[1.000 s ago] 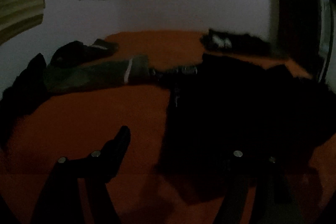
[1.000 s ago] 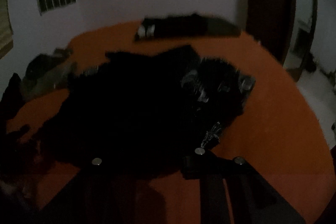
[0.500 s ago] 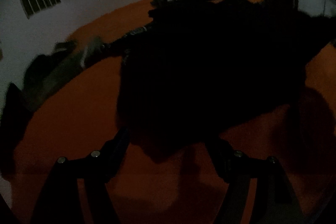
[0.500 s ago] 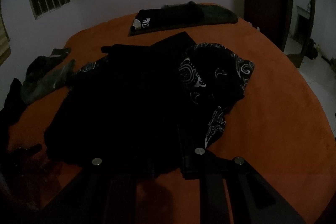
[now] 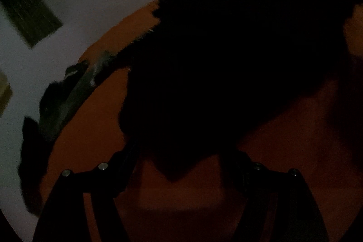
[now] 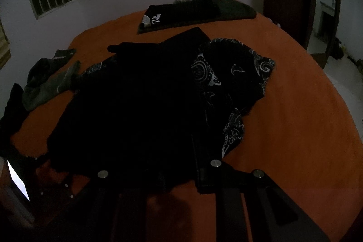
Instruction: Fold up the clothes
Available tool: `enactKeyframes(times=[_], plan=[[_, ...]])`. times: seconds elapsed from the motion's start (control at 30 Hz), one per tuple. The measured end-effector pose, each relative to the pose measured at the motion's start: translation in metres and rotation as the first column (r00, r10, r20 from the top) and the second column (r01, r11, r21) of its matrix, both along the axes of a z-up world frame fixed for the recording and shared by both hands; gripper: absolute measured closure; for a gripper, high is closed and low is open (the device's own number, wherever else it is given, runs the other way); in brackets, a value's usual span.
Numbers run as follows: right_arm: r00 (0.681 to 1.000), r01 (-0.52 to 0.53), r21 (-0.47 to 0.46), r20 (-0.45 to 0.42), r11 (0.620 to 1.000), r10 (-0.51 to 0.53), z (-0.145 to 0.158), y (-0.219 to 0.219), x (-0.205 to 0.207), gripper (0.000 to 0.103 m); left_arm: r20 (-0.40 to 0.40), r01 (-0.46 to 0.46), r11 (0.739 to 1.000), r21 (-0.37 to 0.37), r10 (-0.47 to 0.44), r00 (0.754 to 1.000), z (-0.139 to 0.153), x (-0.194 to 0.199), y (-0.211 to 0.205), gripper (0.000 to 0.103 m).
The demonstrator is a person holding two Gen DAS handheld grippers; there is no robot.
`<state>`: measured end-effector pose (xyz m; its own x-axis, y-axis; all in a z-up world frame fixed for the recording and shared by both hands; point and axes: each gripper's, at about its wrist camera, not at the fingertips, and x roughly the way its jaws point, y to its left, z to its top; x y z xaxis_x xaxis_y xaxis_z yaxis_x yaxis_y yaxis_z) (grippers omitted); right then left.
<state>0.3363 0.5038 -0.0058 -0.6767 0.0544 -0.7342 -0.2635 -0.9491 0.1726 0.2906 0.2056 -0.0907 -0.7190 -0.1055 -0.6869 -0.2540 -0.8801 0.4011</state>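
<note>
Over the last second the left wrist view swings from a level look across the orange bed (image 6: 295,106) to a steep tilt, and the black garment (image 6: 140,106) grows until it fills most of that view. Now its near edge hangs as a dark point between the fingers of the left gripper (image 5: 181,160), with the orange cover showing below it. That reads as the left gripper closing in on the near left edge of the cloth and lifting or tipping with it. Its jaws stand wide in the view, yet the cloth is so dark that I cannot tell whether they pinch it.

The right wrist view barely shifts. The right gripper (image 6: 158,170) sits low at the near hem of the same garment, its fingers spread wide with the cloth lying between and over them; a grip cannot be made out there either.

The garment lies spread and rumpled in the middle of the bed, with a black-and-white patterned cloth (image 6: 226,74) partly under its right side. A folded dark item with white lettering (image 6: 177,15) rests near the far edge, and a grey-green crumpled garment (image 6: 50,81) lies to the left.

In my judgement, both grippers are working the near edge to straighten or fold this piece.
</note>
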Motion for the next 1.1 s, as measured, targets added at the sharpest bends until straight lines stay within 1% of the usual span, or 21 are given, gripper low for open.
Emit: enactKeyframes(times=[0.03,0.07,0.1,0.2,0.23,0.37,0.47,0.53,0.57,0.6,0.63,0.67,0.7,0.73,0.77,0.8,0.87,0.9,0.97,1.03,1.1], plan=[[1.0,-0.001,0.003,-0.003,1.0,0.001,0.0,0.0,0.0,0.087,-0.022,-0.026,0.998,0.057,0.027,0.999,0.01,-0.001,-0.007,0.029],[1.0,-0.002,0.007,-0.005,1.0,0.002,0.001,-0.001,0.0,0.087,-0.043,-0.042,0.995,0.095,0.046,0.998,0.017,0.0,-0.013,0.029],[1.0,-0.005,0.01,-0.005,1.0,0.005,0.001,0.0,0.001,0.087,-0.072,-0.058,0.992,0.116,0.067,0.995,0.022,0.001,-0.019,0.029],[1.0,-0.004,0.014,-0.005,1.0,0.004,0.0,0.001,0.002,0.087,-0.115,-0.123,0.986,0.115,0.136,0.984,0.026,-0.005,-0.031,0.029],[1.0,0.0,0.014,-0.004,1.0,0.0,0.0,0.001,0.003,0.087,-0.109,-0.138,0.981,0.136,0.153,0.982,0.027,-0.007,-0.036,0.029],[1.0,-0.006,0.005,0.017,1.0,0.006,-0.005,0.001,0.001,0.087,-0.033,-0.138,0.972,0.19,0.147,0.989,0.022,-0.02,-0.042,0.029],[0.999,-0.007,-0.003,0.035,1.0,0.007,-0.011,0.003,0.0,0.087,0.002,-0.119,0.987,0.11,0.12,0.993,0.011,-0.029,-0.032,0.029],[0.998,-0.006,0.002,0.055,1.0,0.006,-0.016,0.005,-0.003,0.086,0.034,-0.123,0.983,0.138,0.12,0.992,0.013,-0.036,-0.035,0.029],[0.998,-0.006,0.005,0.066,1.0,0.006,-0.019,0.006,-0.004,0.082,0.074,-0.131,0.974,0.184,0.119,0.99,0.017,-0.042,-0.039,0.03],[0.995,-0.008,0.007,0.098,1.0,0.007,-0.023,0.008,-0.009,0.082,0.12,-0.14,0.963,0.231,0.115,0.986,0.021,-0.048,-0.042,0.031],[0.989,-0.013,-0.014,0.144,1.0,0.015,-0.029,0.01,-0.015,0.082,0.167,-0.152,0.947,0.281,0.108,0.98,0.026,-0.054,-0.047,0.035],[0.981,-0.018,-0.038,0.191,0.999,0.025,-0.035,0.013,-0.022,0.083,0.213,-0.168,0.923,0.346,0.097,0.972,0.034,-0.064,-0.053,0.053],[0.978,-0.017,-0.06,0.208,0.998,0.029,-0.032,0.016,-0.029,0.085,0.242,-0.186,0.902,0.39,0.095,0.966,0.046,-0.074,-0.058,0.067],[0.975,-0.014,-0.081,0.22,0.997,0.032,-0.029,0.019,-0.035,0.092,0.267,-0.202,0.881,0.428,0.09,0.96,0.059,-0.085,-0.062,0.071],[0.979,-0.029,-0.075,0.2,0.997,0.044,-0.015,0.019,-0.045,0.095,0.28,-0.204,0.869,0.45,0.08,0.957,0.074,-0.1,-0.063,0.084],[0.983,-0.047,-0.064,0.175,0.997,0.057,0.001,0.019,-0.055,0.095,0.291,-0.206,0.858,0.47,0.069,0.954,0.09,-0.116,-0.064,0.09],[0.986,-0.094,-0.029,0.132,0.995,0.097,0.04,0.02,-0.084,0.096,0.297,-0.197,0.844,0.5,0.047,0.954,0.133,-0.161,-0.066,0.091],[0.987,-0.11,-0.021,0.118,0.994,0.112,0.067,0.026,-0.11,0.096,0.284,-0.193,0.832,0.521,0.044,0.958,0.158,-0.185,-0.067,0.092],[0.988,-0.104,-0.042,0.107,0.994,0.108,0.106,0.04,-0.15,0.098,0.244,-0.21,0.799,0.563,0.082,0.966,0.212,-0.229,-0.067,0.093],[0.992,-0.072,-0.08,0.095,0.994,0.079,0.154,0.062,-0.202,0.098,0.206,-0.225,0.764,0.605,0.122,0.971,0.266,-0.272,-0.068,0.093],[0.997,-0.038,-0.106,0.058,0.994,0.044,0.208,0.079,-0.254,0.098,0.169,-0.235,0.726,0.646,0.164,0.972,0.32,-0.315,-0.068,0.093]])
